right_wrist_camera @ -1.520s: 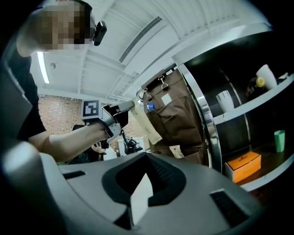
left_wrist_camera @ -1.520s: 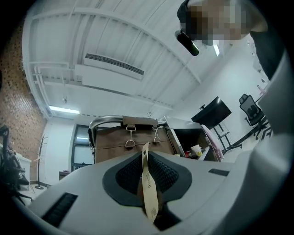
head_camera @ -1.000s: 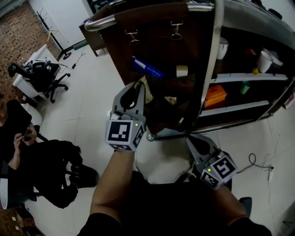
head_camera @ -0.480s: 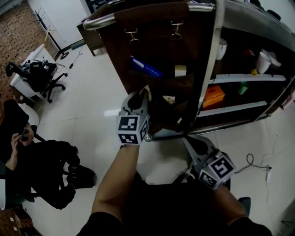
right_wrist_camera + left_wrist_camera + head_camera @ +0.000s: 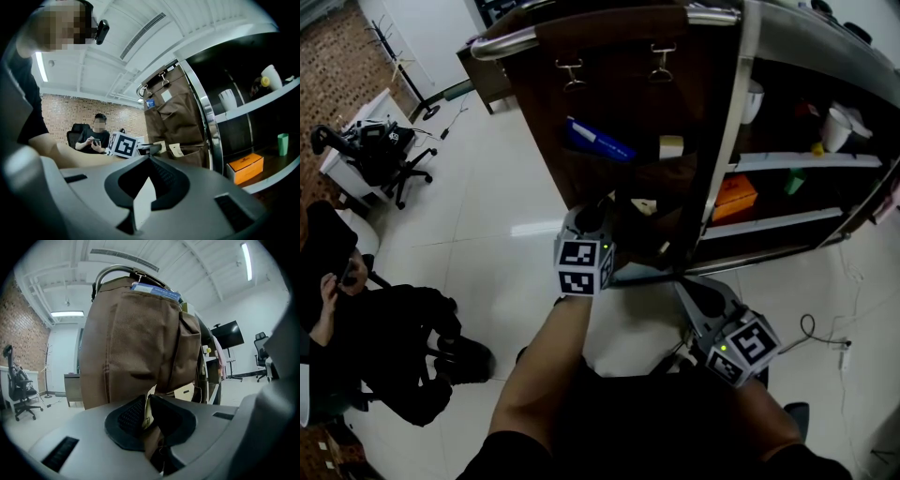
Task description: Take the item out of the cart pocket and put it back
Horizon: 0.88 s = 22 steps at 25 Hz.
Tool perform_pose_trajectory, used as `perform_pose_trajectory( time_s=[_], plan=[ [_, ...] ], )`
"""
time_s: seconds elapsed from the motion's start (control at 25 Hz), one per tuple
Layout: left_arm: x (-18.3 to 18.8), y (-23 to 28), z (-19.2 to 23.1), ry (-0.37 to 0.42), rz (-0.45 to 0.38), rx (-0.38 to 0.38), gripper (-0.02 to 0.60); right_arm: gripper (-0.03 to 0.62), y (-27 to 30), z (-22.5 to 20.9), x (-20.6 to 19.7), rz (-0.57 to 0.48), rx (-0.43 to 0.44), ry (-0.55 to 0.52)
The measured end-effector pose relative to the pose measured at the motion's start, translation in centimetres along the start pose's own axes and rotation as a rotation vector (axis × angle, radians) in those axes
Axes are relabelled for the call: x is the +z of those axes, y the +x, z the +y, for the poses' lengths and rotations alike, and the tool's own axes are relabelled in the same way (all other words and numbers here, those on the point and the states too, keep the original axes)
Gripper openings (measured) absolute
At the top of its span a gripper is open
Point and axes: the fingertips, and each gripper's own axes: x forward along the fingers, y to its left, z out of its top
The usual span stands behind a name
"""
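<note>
A brown fabric pocket organizer (image 5: 619, 94) hangs from the cart's handle bar (image 5: 516, 39). A blue item (image 5: 598, 139) sticks out of an upper pocket and a cream tag (image 5: 645, 206) out of a lower one. My left gripper (image 5: 598, 208) is against the lower pockets. In the left gripper view it (image 5: 149, 401) is shut on a thin cream packet (image 5: 149, 412), right in front of the organizer (image 5: 136, 333). My right gripper (image 5: 689, 286) hangs low beside the cart's bottom corner. In its own view it (image 5: 150, 159) has its tips together and nothing held.
The cart's shelves hold an orange box (image 5: 737, 195), white cups (image 5: 839, 125) and a green item (image 5: 798, 178). A seated person (image 5: 384, 328) and an office chair (image 5: 384, 155) are on the left. A cable (image 5: 825, 333) lies on the floor at the right.
My left gripper has moved right and down with the cream packet, from beside the organizer to its lower pockets. The right gripper has hardly moved.
</note>
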Motion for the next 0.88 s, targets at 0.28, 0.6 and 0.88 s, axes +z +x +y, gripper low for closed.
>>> perform_pose_trajectory(
  time_s=[0.28,0.6,0.88],
  plan=[
    [-0.5,0.2,-0.4,-0.004,0.003,-0.014,0.038,0.015,-0.2,0.0,0.0,-0.002,-0.001,0.005],
    [-0.2,-0.2,-0.1,-0.064,-0.026,-0.032,0.051,0.015,-0.3,0.1,0.5,-0.017,-0.008,0.001],
    [2.6,-1.7,-0.5,-0.042,-0.08,-0.045,0.06,0.015,-0.3,0.5,0.6,-0.024,-0.002,0.001]
  ],
)
